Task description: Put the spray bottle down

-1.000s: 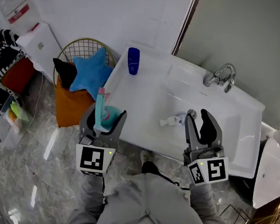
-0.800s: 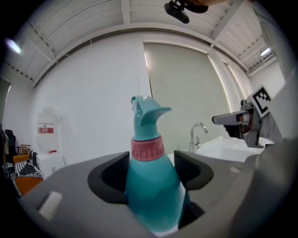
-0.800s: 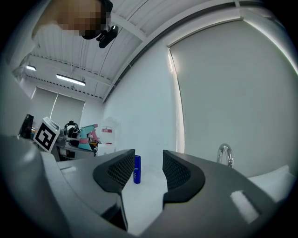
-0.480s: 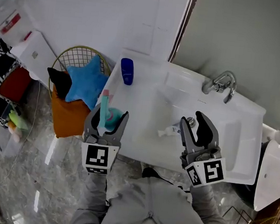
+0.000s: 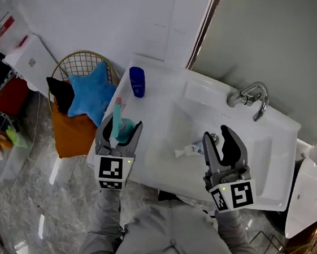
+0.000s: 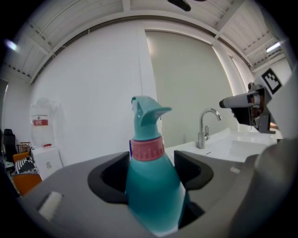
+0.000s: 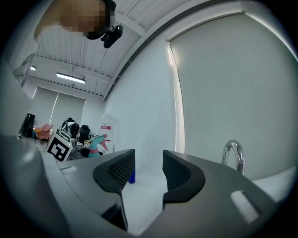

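Left hand-held gripper is clenched on the spray bottle. In the left gripper view the two dark pads sit on either side of the teal body, below the pink collar, with the nozzle head sticking up above the jaws. The bottle is upright, probably so it can go straight down on its base without tipping.

In the head view the bottle sits at the near left corner of the white counter, just at or over its edge. I cannot tell whether the base touches the counter yet; the gripper body hides it. It is between the jaws, not beside them, well inside the grip.

Right hand-held gripper is released, jaws apart with nothing between them, only white surface seen through the gap in its own view. It hovers over the near right part of the basin, likely parked out of the way since the put-down needs one hand only.

Other stuff:
- A small tube lies in the basin, just left of the right gripper.
- A blue bottle stands on the far left of the counter, apart from the spray bottle.
- The faucet is at the far right.
- A wire basket with a blue star cushion is on the floor, left of the counter.

Judgement: put-down not done, as the grip is not yet let go.
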`<state>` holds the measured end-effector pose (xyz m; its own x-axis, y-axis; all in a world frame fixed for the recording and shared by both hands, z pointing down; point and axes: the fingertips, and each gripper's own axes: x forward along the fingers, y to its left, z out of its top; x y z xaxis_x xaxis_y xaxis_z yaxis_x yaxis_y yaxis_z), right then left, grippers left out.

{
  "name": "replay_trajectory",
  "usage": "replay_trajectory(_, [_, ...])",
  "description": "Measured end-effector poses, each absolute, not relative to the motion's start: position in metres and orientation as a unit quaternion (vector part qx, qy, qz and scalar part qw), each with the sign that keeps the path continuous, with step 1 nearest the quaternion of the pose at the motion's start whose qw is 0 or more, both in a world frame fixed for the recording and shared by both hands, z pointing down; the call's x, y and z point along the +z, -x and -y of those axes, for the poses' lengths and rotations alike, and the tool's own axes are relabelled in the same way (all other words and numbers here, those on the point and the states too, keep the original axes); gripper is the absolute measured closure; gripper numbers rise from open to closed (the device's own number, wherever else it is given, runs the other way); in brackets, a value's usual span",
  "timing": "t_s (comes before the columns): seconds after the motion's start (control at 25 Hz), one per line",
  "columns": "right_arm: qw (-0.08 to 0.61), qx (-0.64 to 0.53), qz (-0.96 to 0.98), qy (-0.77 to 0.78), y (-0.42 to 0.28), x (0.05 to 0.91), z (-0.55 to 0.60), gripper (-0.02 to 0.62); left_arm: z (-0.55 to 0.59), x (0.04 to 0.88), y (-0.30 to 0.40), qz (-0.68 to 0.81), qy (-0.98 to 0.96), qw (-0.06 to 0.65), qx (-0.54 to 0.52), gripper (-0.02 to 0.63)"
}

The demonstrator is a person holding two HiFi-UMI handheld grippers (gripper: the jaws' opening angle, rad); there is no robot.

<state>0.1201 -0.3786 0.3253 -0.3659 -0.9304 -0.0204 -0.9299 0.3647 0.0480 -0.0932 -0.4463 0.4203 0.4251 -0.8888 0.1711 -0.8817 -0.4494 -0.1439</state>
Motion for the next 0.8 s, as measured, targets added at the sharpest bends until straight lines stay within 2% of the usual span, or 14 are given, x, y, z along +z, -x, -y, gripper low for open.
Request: replay_trajectory(0.8, [0.030, -0.025, 0.819, -0.572, -0.138, 0.338, 0.403, 0.410, 0.501, 0.473, 0.086, -0.532, 0.838, -0.006, -0.126, 0.255])
